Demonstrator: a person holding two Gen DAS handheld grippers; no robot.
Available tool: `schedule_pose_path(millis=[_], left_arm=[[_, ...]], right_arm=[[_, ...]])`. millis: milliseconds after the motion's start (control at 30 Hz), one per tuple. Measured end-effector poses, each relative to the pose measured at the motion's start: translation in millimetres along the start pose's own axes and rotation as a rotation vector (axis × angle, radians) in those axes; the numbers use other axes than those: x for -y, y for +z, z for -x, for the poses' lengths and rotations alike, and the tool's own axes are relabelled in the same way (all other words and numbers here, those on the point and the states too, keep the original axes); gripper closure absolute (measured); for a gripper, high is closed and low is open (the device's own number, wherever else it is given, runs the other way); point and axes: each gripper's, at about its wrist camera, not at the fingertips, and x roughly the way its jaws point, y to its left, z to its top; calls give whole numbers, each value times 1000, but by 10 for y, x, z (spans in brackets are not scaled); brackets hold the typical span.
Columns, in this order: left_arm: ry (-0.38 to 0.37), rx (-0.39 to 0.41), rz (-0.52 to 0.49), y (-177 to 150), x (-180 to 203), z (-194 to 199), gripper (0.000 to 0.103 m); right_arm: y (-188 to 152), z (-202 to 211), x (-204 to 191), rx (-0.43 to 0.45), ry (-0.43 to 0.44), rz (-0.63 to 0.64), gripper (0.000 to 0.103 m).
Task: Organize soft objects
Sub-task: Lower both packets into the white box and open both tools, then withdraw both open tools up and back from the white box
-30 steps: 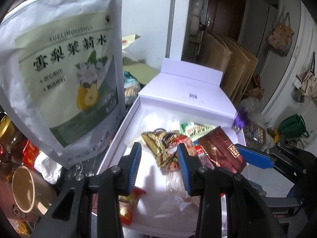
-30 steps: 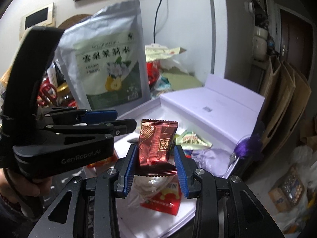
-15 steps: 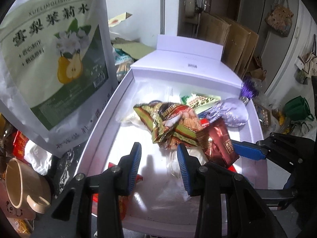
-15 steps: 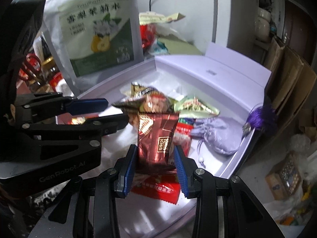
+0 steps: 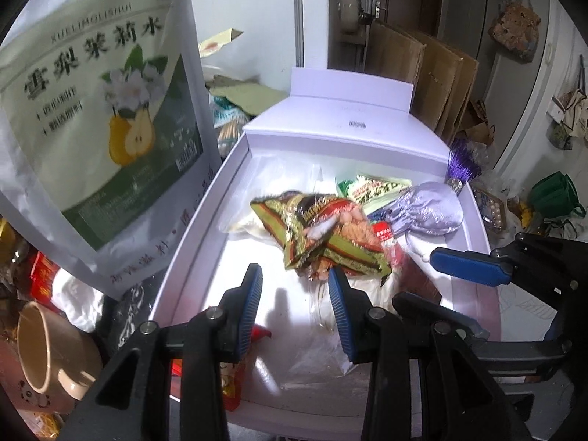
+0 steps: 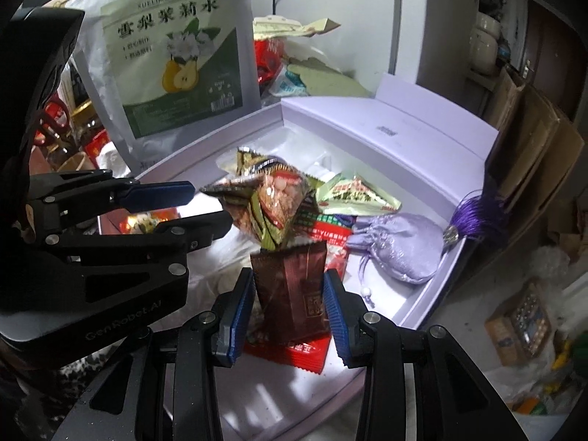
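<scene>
The left tool has two black fingers faced with ribbed blue pads, each finger pinned to angular black link arms by round silver screws. The right tool is built the same way: blue ridged pads, black struts, silver screw heads along the joints. The left tool's flat black side, seen from the right wrist, bears grey lettering reading "GenRobot.AI".

The left gripper is hanging over the near part of the white box, nothing lying between its blue pads. A green-and-red snack packet is sitting just beyond the fingertips. A lilac pouch is lying to its right. The right gripper is reaching in from the right.
</scene>
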Motion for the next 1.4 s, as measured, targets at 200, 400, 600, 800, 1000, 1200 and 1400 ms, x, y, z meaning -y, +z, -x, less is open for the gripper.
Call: schedule_pose_path(millis=[200, 400, 600, 800, 1000, 1200, 1400], left_arm=[[6, 24, -3, 154, -2, 72, 66], [54, 12, -7, 298, 5, 50, 63], [97, 12, 7, 334, -34, 66, 44], [100, 55, 17, 353, -55, 237, 22], [98, 94, 30, 379, -72, 483, 22], [83, 137, 34, 396, -78, 832, 22], [76, 217, 23, 404, -39, 1279, 22]], right_arm=[[99, 143, 37, 33, -33, -3, 56], [207, 233, 90, 56, -68, -9, 49], [253, 317, 162, 72, -90, -36, 44], [275, 426, 197, 86, -108, -70, 38], [294, 627, 178, 123, -133, -75, 28], [330, 947, 148, 192, -167, -85, 27], [339, 1356, 65, 267, -184, -80, 27]])
